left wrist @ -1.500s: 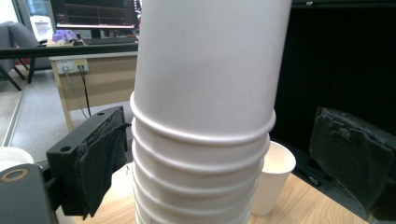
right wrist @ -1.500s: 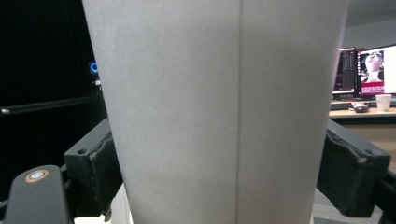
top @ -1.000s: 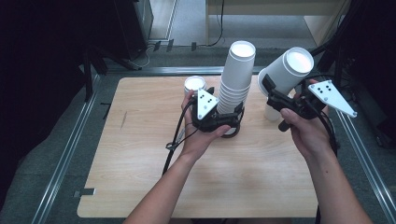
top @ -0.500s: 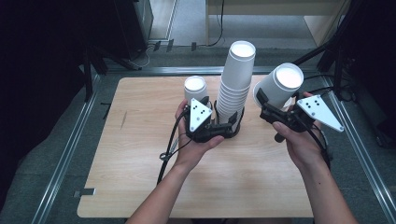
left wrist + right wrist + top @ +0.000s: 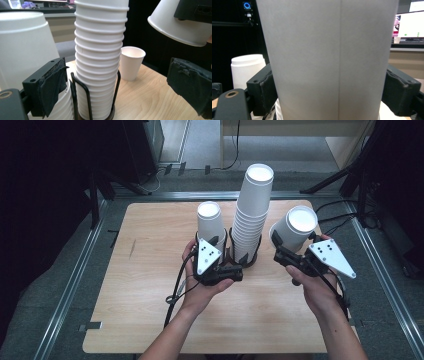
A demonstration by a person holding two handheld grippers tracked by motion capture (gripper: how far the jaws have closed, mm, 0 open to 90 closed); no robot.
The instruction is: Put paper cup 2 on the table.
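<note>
While none of the white cups bears readable print, the right claw grips an upturned cup above the table, and the left claw stands open around the cup stack.

Black tongs with padded jaws, grey dotted triangular plates, trailing black cables; bare forearms.

Even overhead light brightens the table, surroundings fall dark, and close cups look softly blurred.
</note>
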